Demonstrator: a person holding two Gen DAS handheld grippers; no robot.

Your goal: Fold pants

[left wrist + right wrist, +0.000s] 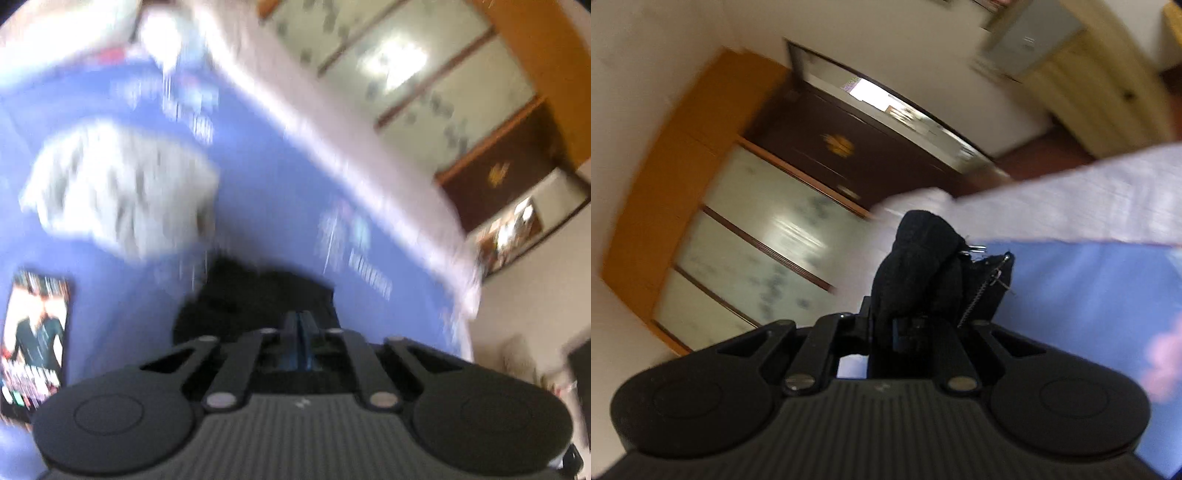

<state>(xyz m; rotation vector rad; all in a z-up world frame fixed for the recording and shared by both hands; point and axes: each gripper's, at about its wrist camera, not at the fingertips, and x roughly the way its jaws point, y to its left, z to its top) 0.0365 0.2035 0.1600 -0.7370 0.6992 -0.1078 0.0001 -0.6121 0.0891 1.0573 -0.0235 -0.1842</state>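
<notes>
The left hand-held gripper (300, 325) has its jaws pressed together, with the black pants (255, 295) bunched just beyond its tips at 12 o'clock; blur hides whether cloth is pinched there. The pants lie over a blue bed sheet (280, 192). A grey crumpled cloth (122, 192) sits on the sheet at 10 o'clock, and a magazine (35, 339) lies at 8 o'clock. The right hand-held gripper (892, 325) is clamped narrowly on a thick fold of the pants (919, 266), the zipper (982, 291) hanging at 1 o'clock.
</notes>
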